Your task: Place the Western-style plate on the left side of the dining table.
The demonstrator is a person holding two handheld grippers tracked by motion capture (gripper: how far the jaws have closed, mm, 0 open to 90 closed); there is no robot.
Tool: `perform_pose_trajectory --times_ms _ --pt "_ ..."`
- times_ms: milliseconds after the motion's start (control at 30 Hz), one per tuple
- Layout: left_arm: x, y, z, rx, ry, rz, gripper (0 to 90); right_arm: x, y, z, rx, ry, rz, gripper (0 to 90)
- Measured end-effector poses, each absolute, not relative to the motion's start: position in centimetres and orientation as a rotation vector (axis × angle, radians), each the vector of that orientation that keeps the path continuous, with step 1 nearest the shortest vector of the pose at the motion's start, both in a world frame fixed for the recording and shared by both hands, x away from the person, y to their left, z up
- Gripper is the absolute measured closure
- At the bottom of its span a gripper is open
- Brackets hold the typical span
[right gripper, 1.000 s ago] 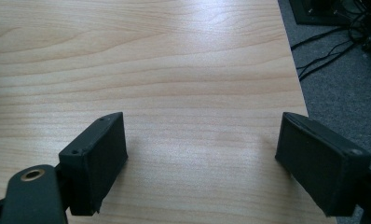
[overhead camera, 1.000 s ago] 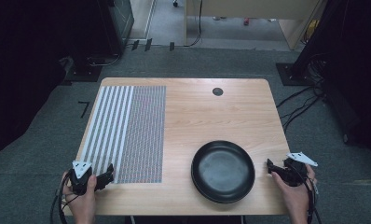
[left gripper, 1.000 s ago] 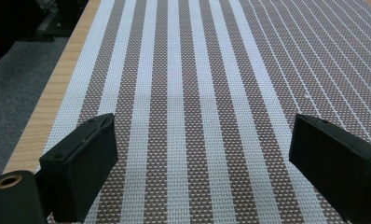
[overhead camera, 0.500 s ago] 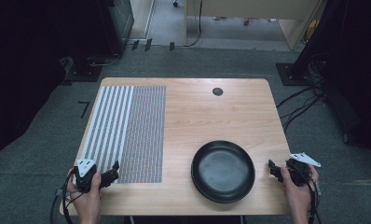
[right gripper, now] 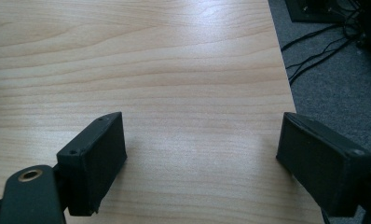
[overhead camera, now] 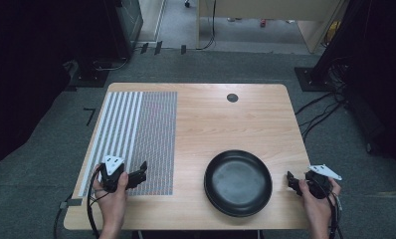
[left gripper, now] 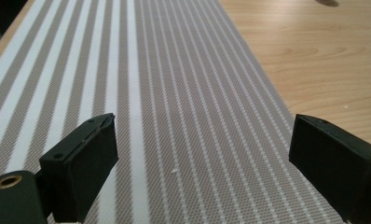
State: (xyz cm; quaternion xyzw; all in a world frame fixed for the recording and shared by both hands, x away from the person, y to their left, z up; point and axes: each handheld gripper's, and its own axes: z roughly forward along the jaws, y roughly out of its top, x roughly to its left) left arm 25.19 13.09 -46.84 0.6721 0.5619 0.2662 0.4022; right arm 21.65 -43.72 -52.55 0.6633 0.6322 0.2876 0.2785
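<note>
Grippers gape empty: left gripper (overhead camera: 141, 172) over the striped mat (overhead camera: 136, 129), right gripper (overhead camera: 290, 181) at the table (overhead camera: 226, 124) edge beside the black pan (overhead camera: 238, 182).

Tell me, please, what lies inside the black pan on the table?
The black pan holds nothing: its dark inner surface is bare. The wooden table beneath it is covered from sight.

The table (overhead camera: 221, 129) is pale wood with a fine grain. On it lies a mat (overhead camera: 136, 139) in white and grey-brown stripes — broad at one side, thin at the other. The pan (overhead camera: 238, 181) is plain black, and the tongs' jaws are matte black.
</note>
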Motion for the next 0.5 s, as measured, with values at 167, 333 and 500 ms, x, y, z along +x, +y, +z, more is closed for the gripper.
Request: perform_pose_trajectory --times_ms 167,333,500 --pt "26.1 11.5 -45.5 1.665 1.390 0.675 7.6 21.6 -43.7 -52.6 1.780 1.696 0.772 14.5" --pt "26.4 9.6 -45.2 1.689 1.332 0.661 7.6 21.6 -43.7 -52.5 1.781 1.696 0.772 14.4" --pt "26.0 8.3 -45.7 1.715 1.291 0.613 7.6 21.7 -43.7 -52.5 1.783 1.695 0.771 14.2"
